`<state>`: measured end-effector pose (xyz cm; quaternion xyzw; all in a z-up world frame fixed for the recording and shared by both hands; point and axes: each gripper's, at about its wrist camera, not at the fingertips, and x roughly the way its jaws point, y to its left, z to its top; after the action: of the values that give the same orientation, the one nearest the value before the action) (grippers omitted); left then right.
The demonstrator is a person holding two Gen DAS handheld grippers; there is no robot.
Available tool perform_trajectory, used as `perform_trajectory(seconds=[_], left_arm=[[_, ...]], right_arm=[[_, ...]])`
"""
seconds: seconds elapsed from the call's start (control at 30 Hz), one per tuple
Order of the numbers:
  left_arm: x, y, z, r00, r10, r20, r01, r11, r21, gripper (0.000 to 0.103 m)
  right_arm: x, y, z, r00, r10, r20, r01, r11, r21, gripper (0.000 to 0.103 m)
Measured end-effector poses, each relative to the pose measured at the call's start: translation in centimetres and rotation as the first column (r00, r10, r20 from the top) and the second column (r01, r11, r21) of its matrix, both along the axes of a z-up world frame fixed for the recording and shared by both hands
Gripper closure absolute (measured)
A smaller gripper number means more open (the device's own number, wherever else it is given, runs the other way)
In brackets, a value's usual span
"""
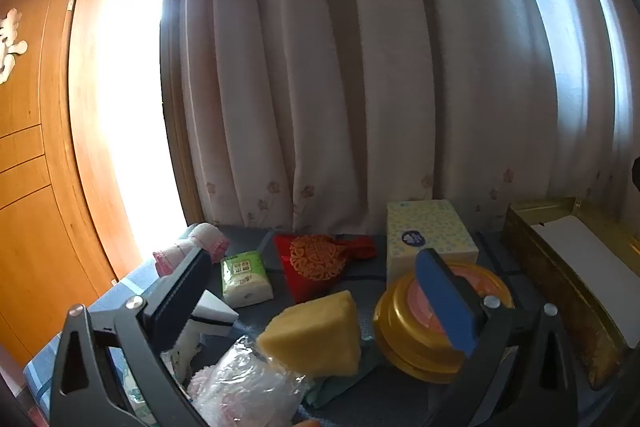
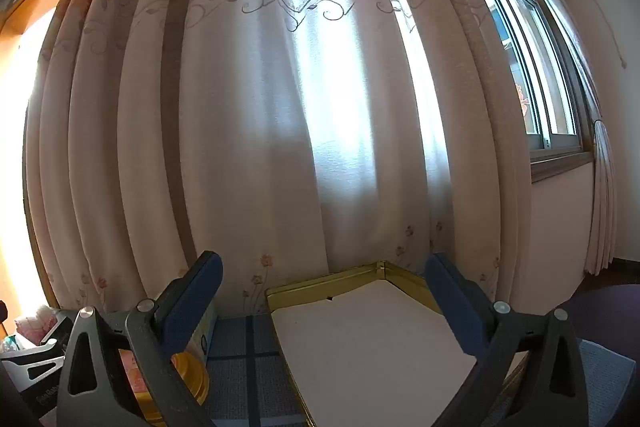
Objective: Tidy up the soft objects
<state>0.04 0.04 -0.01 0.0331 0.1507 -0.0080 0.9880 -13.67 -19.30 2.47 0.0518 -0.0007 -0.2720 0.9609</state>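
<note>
In the left wrist view my left gripper [image 1: 316, 291] is open and empty, held above a blue checked surface [image 1: 496, 259]. Under it lie a yellow sponge wedge [image 1: 316, 335], a red and orange cloth pouch [image 1: 316, 263], a green tissue pack [image 1: 246, 277], a yellow tissue box [image 1: 430, 233], a pink-and-white rolled cloth [image 1: 200, 241] and a clear bag of pink fluff [image 1: 248, 387]. A gold box [image 1: 560, 283] with a white liner stands at the right. In the right wrist view my right gripper [image 2: 324, 291] is open and empty over that gold box [image 2: 332, 283].
A round gold tin [image 1: 420, 323] sits by the left gripper's right finger and shows at lower left in the right wrist view [image 2: 188, 383]. A pale curtain [image 1: 340, 87] hangs right behind the surface. A wooden door [image 1: 28, 167] is at the left, a window [image 2: 532, 75] at the right.
</note>
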Motion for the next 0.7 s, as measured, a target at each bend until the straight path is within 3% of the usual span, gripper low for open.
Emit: perform_trajectory(seconds=[0.7], left_arm=[[-0.8, 0.0, -0.4, 1.000, 0.011, 0.003, -0.011, 1.000, -0.014, 0.000]], right_arm=[[-0.3, -0.3, -0.1, 1.000, -0.002, 0.010, 0.002, 1.000, 0.021, 0.001]])
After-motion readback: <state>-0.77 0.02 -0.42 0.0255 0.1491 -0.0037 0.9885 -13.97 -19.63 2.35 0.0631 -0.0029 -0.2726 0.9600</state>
